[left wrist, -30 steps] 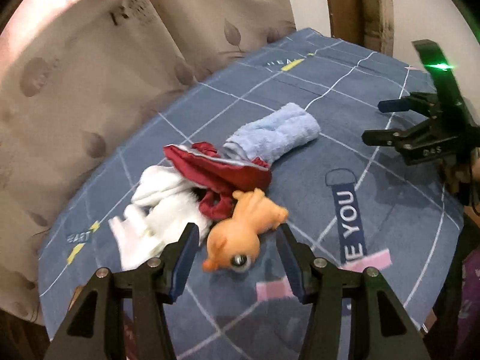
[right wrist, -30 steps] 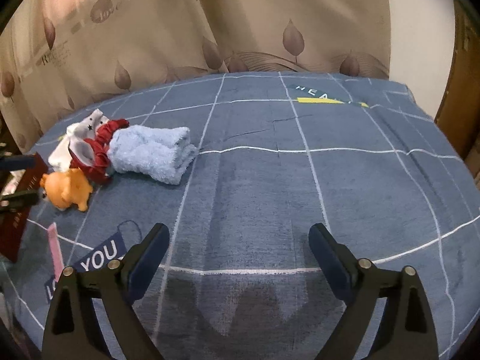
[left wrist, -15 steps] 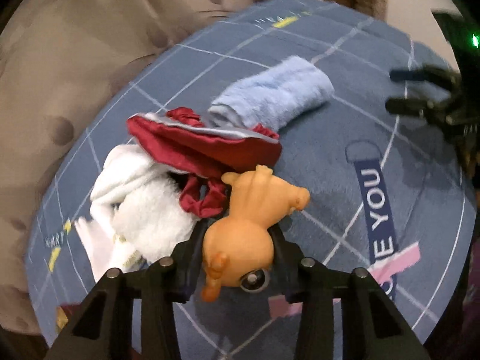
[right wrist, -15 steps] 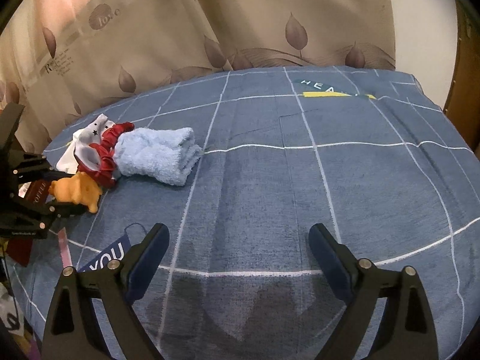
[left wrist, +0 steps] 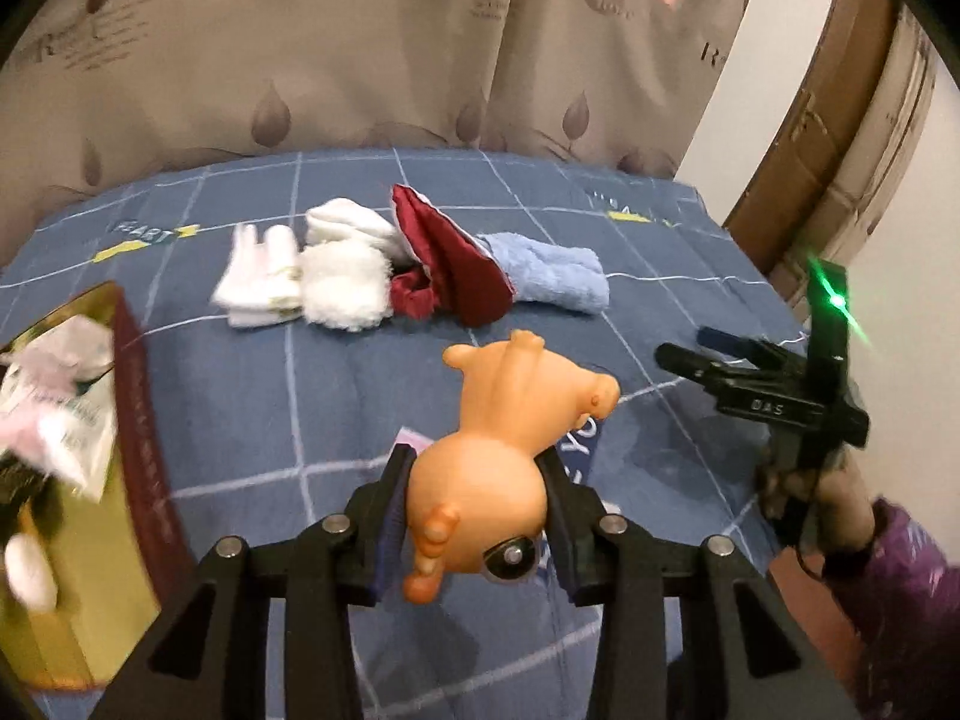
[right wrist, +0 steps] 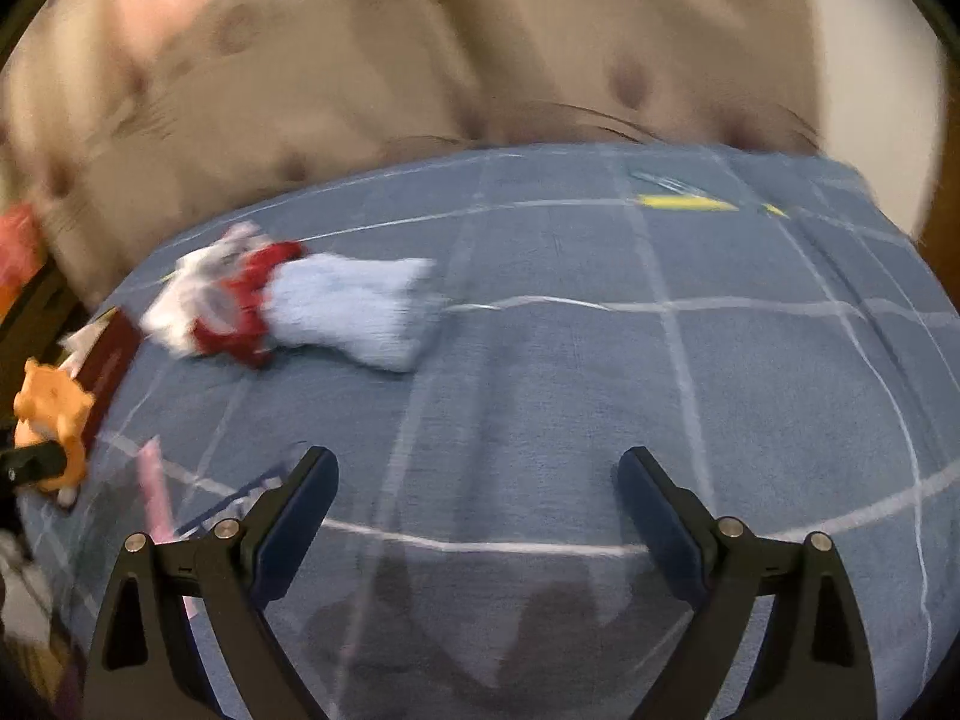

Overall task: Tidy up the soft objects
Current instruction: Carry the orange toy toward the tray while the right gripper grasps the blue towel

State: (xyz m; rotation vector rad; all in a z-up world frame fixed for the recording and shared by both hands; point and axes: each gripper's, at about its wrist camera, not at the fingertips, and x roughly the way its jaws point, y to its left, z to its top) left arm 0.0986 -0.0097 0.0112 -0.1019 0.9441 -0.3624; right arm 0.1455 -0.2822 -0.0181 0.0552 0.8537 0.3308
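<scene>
My left gripper [left wrist: 474,504] is shut on an orange soft toy animal [left wrist: 510,438] and holds it above the blue cloth [left wrist: 270,396]; the toy also shows at the left edge of the right wrist view [right wrist: 51,420]. A pile lies further back: white socks [left wrist: 258,276], a white fluffy item [left wrist: 345,288], a dark red cloth [left wrist: 450,264] and a light blue towel [left wrist: 552,279]. The pile also shows, blurred, in the right wrist view [right wrist: 300,306]. My right gripper [right wrist: 477,510] is open and empty over bare cloth, and also shows in the left wrist view [left wrist: 708,348].
A gold box with a dark red side [left wrist: 129,420] stands at the left with soft white and pink items inside [left wrist: 54,396]. Beige curtains [left wrist: 360,48] hang behind the blue surface. A wooden frame [left wrist: 840,120] stands at the right.
My left gripper closed on the orange toy and lifted it back from the pile toward the box side. The right gripper stayed open and shifted; its view is now blurred.
</scene>
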